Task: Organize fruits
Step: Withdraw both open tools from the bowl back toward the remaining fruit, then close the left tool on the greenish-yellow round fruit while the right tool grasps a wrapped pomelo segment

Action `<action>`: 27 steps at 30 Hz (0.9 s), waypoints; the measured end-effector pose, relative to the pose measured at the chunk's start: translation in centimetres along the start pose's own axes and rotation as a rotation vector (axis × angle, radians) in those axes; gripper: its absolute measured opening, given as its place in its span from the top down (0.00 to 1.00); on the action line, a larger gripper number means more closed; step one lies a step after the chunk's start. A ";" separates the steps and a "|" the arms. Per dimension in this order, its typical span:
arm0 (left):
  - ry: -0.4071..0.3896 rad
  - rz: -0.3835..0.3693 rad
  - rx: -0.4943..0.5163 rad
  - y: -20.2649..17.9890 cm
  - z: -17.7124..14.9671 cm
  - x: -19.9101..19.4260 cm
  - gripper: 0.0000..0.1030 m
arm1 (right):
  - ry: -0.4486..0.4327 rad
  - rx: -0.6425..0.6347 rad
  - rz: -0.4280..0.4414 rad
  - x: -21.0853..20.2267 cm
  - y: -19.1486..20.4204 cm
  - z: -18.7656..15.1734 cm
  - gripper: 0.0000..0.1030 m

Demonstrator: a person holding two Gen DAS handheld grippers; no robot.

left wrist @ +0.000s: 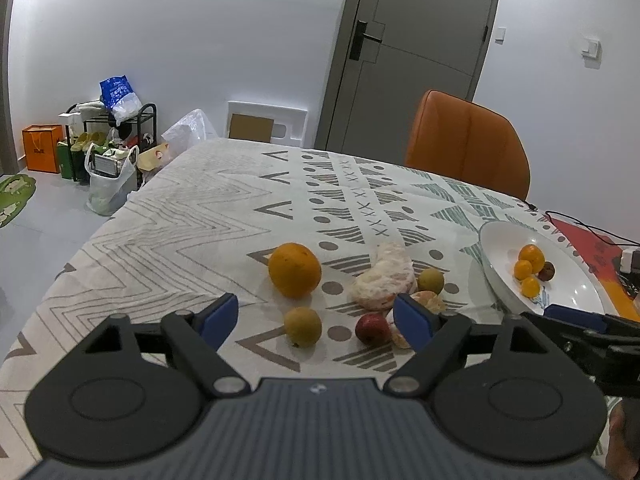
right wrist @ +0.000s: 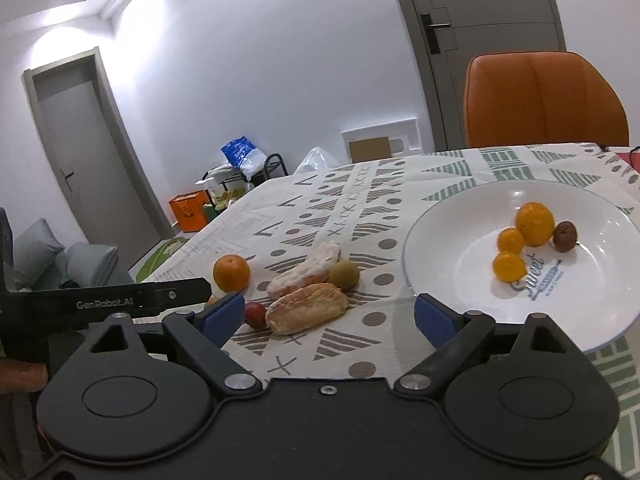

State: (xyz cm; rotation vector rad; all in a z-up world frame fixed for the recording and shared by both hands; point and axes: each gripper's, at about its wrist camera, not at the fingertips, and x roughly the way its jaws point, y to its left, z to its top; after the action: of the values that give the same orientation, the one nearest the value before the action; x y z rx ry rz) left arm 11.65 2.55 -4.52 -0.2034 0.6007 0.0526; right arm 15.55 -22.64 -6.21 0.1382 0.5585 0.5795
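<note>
- While you hold both tools above the patterned tablecloth point(left wrist: 168, 216), your left gripper point(left wrist: 316, 320) has its blue-padded fingers spread wide, gripping nothing.
- Between those fingers in view lie a small yellow-green round fruit point(left wrist: 303, 326) and a small red fruit point(left wrist: 372, 329); a large round orange point(left wrist: 294, 269) and a peeled whitish pomelo chunk point(left wrist: 384, 280) sit beyond.
- Your right gripper point(right wrist: 330, 312) is likewise spread and empty.
- On the white ceramic plate point(right wrist: 448, 216) rest three small oranges point(right wrist: 534, 224) touching each other and a dark brown fruit point(right wrist: 565, 236).
</note>
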 end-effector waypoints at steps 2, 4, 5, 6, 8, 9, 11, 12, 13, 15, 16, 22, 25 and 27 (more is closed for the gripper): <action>0.006 -0.005 -0.005 0.2 -0.2 0.3 0.26 | 0.007 -0.007 0.001 0.3 0.2 0.0 0.12; 0.012 -0.009 -0.011 0.4 -0.3 0.6 0.30 | 0.016 -0.013 0.001 0.7 0.4 0.0 0.13; 0.015 -0.010 -0.013 0.5 -0.4 0.7 0.32 | 0.020 -0.015 0.001 0.9 0.5 0.0 0.13; 0.019 -0.011 -0.014 0.5 -0.5 0.8 0.33 | 0.024 -0.018 0.002 1.0 0.6 0.0 0.13; 0.026 -0.016 -0.017 0.6 -0.7 1.2 0.37 | 0.032 -0.023 0.000 1.4 0.7 0.0 0.13; 0.028 -0.017 -0.020 0.7 -0.7 1.3 0.38 | 0.036 -0.026 0.000 1.6 0.8 0.0 0.13; 0.031 -0.019 -0.026 0.9 -0.8 1.6 0.40 | 0.046 -0.034 -0.002 2.1 1.0 0.0 0.14; 0.033 -0.020 -0.029 1.1 -0.9 1.7 0.40 | 0.050 -0.046 -0.006 2.2 1.1 0.0 0.15; 0.036 -0.022 -0.034 1.2 -0.9 1.8 0.42 | 0.055 -0.057 -0.008 2.4 1.3 0.0 0.15; 0.042 -0.025 -0.042 1.3 -1.0 2.2 0.45 | 0.065 -0.064 -0.007 2.8 1.4 0.0 0.15; 0.046 -0.028 -0.046 1.4 -1.1 2.4 0.47 | 0.070 -0.068 -0.008 2.9 1.5 0.1 0.16; 0.049 -0.046 -0.055 1.7 -1.3 3.3 0.61 | 0.100 -0.088 -0.020 4.2 1.8 0.2 0.18; 0.054 -0.067 -0.074 2.1 -1.1 3.6 0.77 | 0.115 -0.112 -0.027 4.8 2.1 0.2 0.20; 0.053 -0.073 -0.084 2.5 -1.0 3.5 0.77 | 0.124 -0.134 -0.034 5.2 2.4 0.3 0.20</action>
State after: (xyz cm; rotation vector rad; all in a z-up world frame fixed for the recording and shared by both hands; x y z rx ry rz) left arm 13.70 4.75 -7.76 -0.3089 0.6437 0.0024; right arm 18.18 -17.73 -7.70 -0.0342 0.6385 0.5935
